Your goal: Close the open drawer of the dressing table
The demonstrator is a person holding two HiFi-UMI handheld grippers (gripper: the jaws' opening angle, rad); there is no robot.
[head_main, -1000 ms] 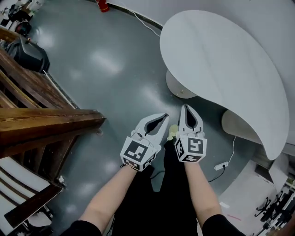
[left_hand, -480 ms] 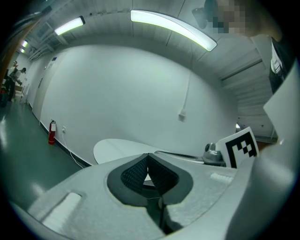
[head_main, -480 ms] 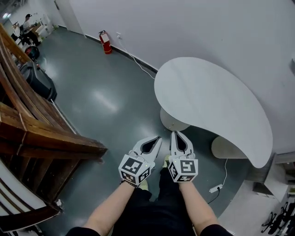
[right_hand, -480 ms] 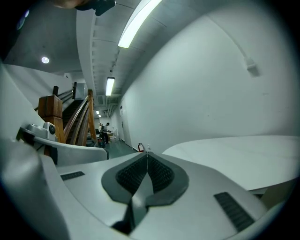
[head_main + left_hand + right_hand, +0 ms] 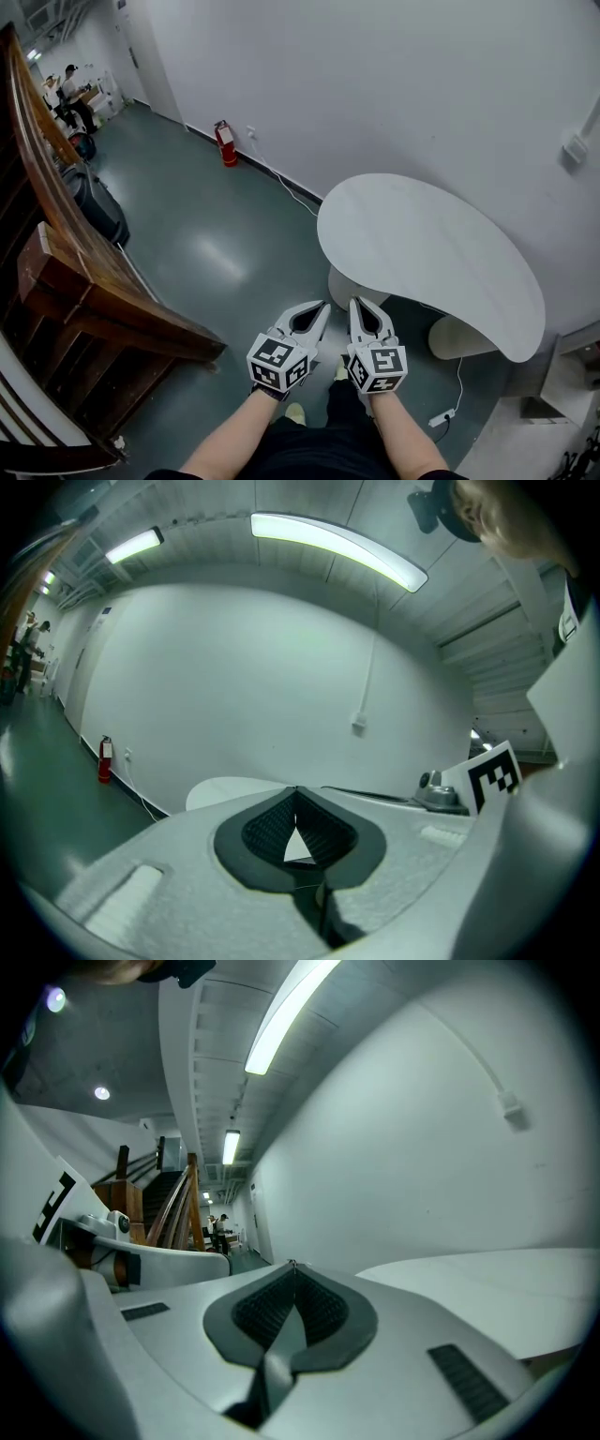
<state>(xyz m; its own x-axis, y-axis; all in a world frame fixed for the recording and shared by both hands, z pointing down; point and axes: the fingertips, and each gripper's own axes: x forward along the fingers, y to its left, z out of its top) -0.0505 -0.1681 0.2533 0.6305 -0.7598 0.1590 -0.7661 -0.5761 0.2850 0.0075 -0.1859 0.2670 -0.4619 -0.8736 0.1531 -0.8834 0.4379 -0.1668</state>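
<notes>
No drawer or dressing table shows in any view. A white kidney-shaped table (image 5: 422, 253) stands against the white wall ahead. My left gripper (image 5: 324, 305) and right gripper (image 5: 356, 302) are held side by side in the air short of it, over the grey floor. Both point at the wall. In the left gripper view the left gripper (image 5: 297, 787) has its tips together with nothing between them, and the table (image 5: 225, 789) lies beyond. The right gripper (image 5: 292, 1263) is likewise shut and empty, with the table (image 5: 487, 1297) at its right.
A wooden staircase rail (image 5: 84, 281) fills the left side. A dark bag (image 5: 94, 211) sits beside it. A red fire extinguisher (image 5: 226, 145) stands at the wall, with a cable running along the skirting. A power strip (image 5: 439, 419) lies on the floor. People (image 5: 66, 89) are far back left.
Both grippers have risen together and stayed shut. The head view has tilted up, so the wall, the fire extinguisher and the far corridor have come into view.
</notes>
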